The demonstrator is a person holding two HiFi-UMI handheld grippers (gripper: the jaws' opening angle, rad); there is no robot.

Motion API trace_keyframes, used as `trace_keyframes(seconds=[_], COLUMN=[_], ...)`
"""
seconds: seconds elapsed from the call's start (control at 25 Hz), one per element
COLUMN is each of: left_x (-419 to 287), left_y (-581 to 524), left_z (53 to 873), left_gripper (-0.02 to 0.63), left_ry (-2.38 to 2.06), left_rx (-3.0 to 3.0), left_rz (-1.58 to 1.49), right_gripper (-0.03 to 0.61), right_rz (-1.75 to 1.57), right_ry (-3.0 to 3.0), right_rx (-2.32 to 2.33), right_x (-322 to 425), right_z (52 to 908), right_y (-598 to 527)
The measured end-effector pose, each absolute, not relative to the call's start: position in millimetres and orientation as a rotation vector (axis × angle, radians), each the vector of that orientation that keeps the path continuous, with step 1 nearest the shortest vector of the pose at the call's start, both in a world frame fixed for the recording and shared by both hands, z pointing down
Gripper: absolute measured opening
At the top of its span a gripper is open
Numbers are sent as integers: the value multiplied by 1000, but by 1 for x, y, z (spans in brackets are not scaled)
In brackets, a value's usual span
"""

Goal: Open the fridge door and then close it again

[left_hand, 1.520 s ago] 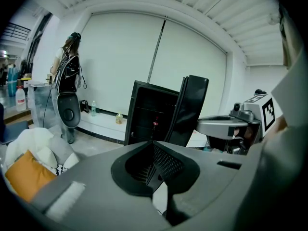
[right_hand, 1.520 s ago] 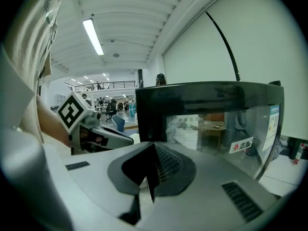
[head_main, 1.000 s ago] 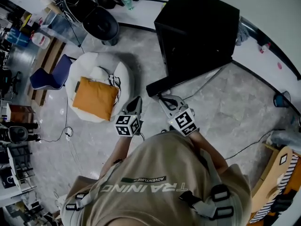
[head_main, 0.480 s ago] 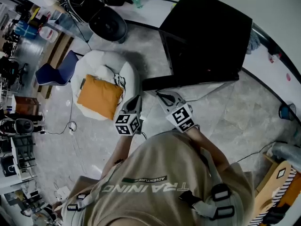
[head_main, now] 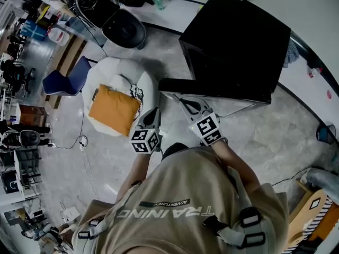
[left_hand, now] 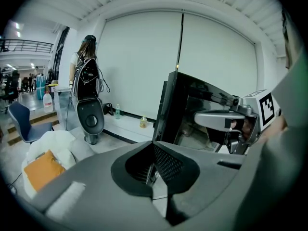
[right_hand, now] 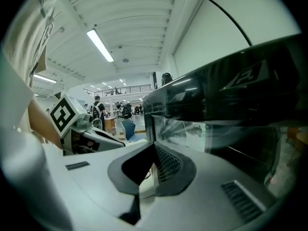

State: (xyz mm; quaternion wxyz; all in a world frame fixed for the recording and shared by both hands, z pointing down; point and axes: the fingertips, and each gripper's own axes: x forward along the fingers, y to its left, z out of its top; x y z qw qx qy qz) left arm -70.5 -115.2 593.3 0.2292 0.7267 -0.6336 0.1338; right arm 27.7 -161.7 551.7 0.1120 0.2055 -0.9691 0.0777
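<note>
The black fridge (head_main: 238, 41) stands at the upper right of the head view. Its door (head_main: 175, 84) is swung out as a dark slab towards the left. My right gripper (head_main: 184, 102) is shut and empty, with its tips just below the door's free end; whether it touches the door is unclear. My left gripper (head_main: 153, 113) hangs shut and empty to the left of it, apart from the door. In the left gripper view the door edge (left_hand: 168, 105) and the right gripper (left_hand: 226, 121) show ahead. In the right gripper view the fridge (right_hand: 231, 85) looms at the right.
A white beanbag (head_main: 124, 78) with an orange cushion (head_main: 111, 110) lies left of the grippers. Beyond it are a blue chair (head_main: 63, 81) and a black round seat (head_main: 124, 28). Cables trail over the floor. A wooden chair (head_main: 312, 216) is at the lower right.
The door's free end appears to have swung further out from the fridge body. My right gripper has moved up and left with it. The left gripper has barely moved.
</note>
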Motion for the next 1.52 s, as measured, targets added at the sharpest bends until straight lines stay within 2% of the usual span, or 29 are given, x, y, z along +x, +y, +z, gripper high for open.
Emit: trace_keyframes(seconds=[1.52], left_x=[-117], left_y=[-249], left_z=[593], left_gripper=[0], left_ry=[-1297], left_rx=[2349], left_rz=[388], right_gripper=[-5], right_rz=[294], right_ry=[-2564], right_rx=[1162], right_x=[20], right_z=[563], right_y=[-252])
